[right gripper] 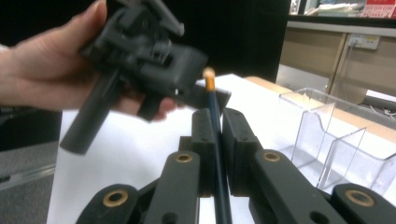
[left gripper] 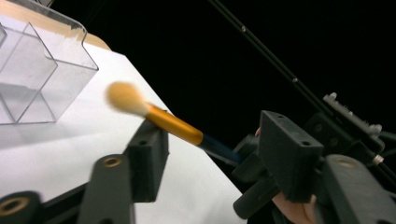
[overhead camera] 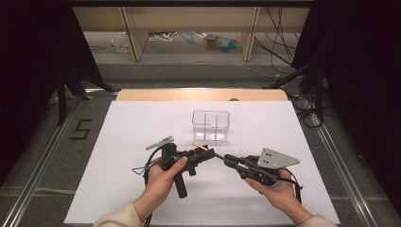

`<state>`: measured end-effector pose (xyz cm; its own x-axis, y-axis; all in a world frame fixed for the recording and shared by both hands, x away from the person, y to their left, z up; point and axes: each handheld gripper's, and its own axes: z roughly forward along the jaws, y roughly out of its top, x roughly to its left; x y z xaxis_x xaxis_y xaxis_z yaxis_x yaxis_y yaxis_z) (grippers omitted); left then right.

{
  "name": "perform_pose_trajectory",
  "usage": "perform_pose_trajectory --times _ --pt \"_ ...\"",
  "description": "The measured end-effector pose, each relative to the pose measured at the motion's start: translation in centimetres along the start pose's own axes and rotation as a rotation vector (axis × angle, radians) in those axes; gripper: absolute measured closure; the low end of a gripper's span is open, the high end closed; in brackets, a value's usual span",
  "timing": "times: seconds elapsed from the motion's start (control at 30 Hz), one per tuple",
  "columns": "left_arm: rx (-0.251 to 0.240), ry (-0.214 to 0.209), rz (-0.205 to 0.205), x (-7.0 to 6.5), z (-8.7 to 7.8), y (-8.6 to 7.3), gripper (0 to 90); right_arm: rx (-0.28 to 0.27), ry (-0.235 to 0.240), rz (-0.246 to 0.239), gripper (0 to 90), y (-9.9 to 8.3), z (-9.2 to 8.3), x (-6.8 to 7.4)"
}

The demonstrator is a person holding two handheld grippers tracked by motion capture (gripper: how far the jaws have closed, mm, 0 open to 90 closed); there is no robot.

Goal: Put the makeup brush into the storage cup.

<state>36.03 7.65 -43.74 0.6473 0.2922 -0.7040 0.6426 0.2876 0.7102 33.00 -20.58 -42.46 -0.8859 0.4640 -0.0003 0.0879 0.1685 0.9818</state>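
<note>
A single black numeral "5" is showing on the grey floor, marked out in dark strokes just off the white surface, at about nine o'clock from the clear box. It is sitting beside the metal rail that is running along that side. In the right gripper view, red packaging is showing at about one o'clock on a far shelf, but its lettering is coming out too blurred to read. Nothing else readable is appearing on any other thing in the pictures.
</note>
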Motion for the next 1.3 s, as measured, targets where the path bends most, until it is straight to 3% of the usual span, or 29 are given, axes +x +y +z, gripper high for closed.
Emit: perform_pose_trajectory --times 0.1,0.2,0.37,0.43,0.53,0.73,0.8,0.97,1.1,1.23,1.27,1.3 --pt "-0.023 -0.014 -0.009 0.0 -0.2 0.1 53.0 0.039 -0.009 -0.018 84.5 -0.2 0.1 0.1" --pt "-0.032 -0.021 0.008 -0.1 -0.2 0.2 63.0 0.091 0.004 -0.031 84.5 -0.7 0.6 0.7" --pt "-0.024 -0.004 0.073 -0.6 -0.1 0.0 72.4 0.092 0.023 -0.031 84.5 -0.9 1.2 1.1" --pt "-0.025 -0.006 0.091 -0.8 0.0 -0.1 76.0 0.107 0.006 -0.026 84.6 -0.9 1.1 1.3" --pt "-0.019 -0.01 0.136 -1.2 0.4 -0.2 74.3 0.086 -0.01 -0.013 84.6 -0.8 1.1 1.3" --pt "-0.026 -0.003 0.174 -1.4 0.7 -0.4 77.4 0.068 -0.02 0.011 84.6 -0.8 1.1 1.3" --pt "-0.026 0.011 0.197 -1.5 0.8 -0.4 83.0 0.077 -0.029 0.023 84.6 -0.8 1.0 1.3" --pt "-0.01 0.026 0.259 -2.1 1.0 -0.2 83.4 0.075 -0.023 0.037 84.5 -0.9 1.1 1.3" --pt "0.002 0.037 0.28 -2.2 1.0 -0.1 83.5 0.076 -0.028 0.043 83.3 -0.9 1.1 1.3" --pt "0.009 0.067 0.341 -2.4 0.9 0.2 83.5 0.087 -0.04 0.05 68.1 -1.0 1.2 1.1" --pt "0.009 0.067 0.341 -2.4 0.9 0.2 83.5 0.087 -0.04 0.05 68.1 -1.0 1.2 1.1" --pt "0.01 0.093 0.352 -2.6 0.8 0.3 83.5 0.077 -0.04 0.051 61.4 -1.0 1.4 1.0"
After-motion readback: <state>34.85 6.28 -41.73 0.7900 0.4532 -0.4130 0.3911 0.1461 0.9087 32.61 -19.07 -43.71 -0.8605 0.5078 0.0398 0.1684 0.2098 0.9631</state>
